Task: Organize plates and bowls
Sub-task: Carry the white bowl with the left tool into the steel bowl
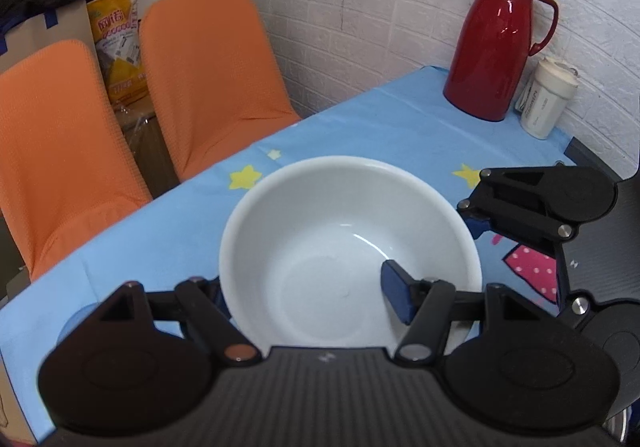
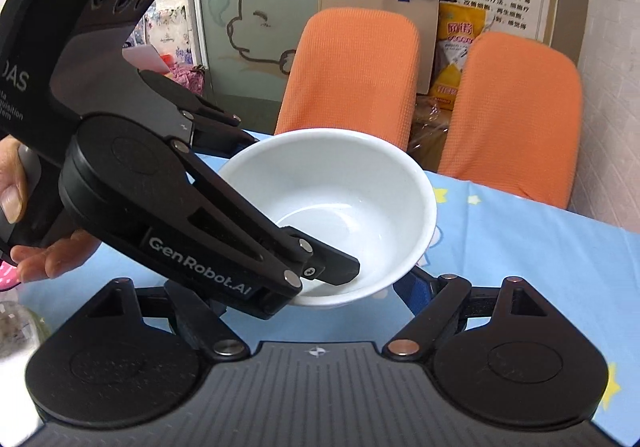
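Observation:
A white bowl (image 1: 344, 247) sits on the blue star-print tablecloth (image 1: 360, 127). My left gripper (image 1: 308, 295) straddles its near rim: the right blue pad is inside the bowl, the left pad is outside against the wall. The jaws look closed on the rim. In the right wrist view the same bowl (image 2: 340, 187) shows with the left gripper (image 2: 320, 275) clamped on it. My right gripper (image 2: 304, 299) is open just below and in front of the bowl, its fingers wide apart, one blue pad (image 2: 412, 287) showing by the rim.
A red thermos jug (image 1: 500, 43) and a white cup (image 1: 548, 99) stand at the table's far corner by the brick wall. Two orange chairs (image 1: 208, 75) stand along the table's left edge. A hand (image 2: 44, 259) holds the left gripper.

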The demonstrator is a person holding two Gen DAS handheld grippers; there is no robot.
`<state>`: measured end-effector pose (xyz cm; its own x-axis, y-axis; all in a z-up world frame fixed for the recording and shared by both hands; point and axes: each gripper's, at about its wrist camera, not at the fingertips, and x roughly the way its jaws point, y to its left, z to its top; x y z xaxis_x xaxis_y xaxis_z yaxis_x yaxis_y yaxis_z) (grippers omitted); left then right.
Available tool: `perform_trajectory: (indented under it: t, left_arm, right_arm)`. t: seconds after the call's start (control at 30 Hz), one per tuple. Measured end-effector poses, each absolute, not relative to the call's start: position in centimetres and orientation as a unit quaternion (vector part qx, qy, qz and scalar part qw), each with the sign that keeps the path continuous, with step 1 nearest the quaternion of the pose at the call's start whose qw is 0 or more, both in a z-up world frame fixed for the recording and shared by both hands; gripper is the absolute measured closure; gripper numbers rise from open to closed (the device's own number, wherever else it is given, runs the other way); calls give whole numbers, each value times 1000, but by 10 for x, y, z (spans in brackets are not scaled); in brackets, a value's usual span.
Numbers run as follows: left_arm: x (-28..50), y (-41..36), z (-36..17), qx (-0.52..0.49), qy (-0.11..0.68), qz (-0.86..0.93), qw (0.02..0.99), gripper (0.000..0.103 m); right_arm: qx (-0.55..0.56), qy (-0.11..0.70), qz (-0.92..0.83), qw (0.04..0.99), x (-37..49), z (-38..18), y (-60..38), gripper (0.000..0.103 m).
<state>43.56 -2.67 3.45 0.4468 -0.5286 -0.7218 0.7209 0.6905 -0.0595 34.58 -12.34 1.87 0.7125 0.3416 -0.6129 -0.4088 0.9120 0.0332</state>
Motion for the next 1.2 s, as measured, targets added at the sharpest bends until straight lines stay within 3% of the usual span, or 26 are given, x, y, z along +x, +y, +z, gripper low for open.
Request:
perform_trajectory:
  t: [0.2,0.53,0.87,1.07,1.2]
  left_arm:
    - [361,-47,48,125,375,-360,845,40]
    - [245,-68,23,118,378,-373,839,40]
    - [212,-68,-12,131,406,-362,829,39]
    - [218,-65,-12,130,410,-369,824,27]
    - [216,-62,-4,145,400,-366,828,27]
  right_arm:
    - [-35,302,191,933,278,30,-137,0]
    - [-16,306,156,939,172,16,-152,0]
    - [-4,329,143,934,139,-13,-149,0]
    - [1,332,147,932,127,-19,-154,0]
    - [-12,328,145,933,111,-18,-154,0]
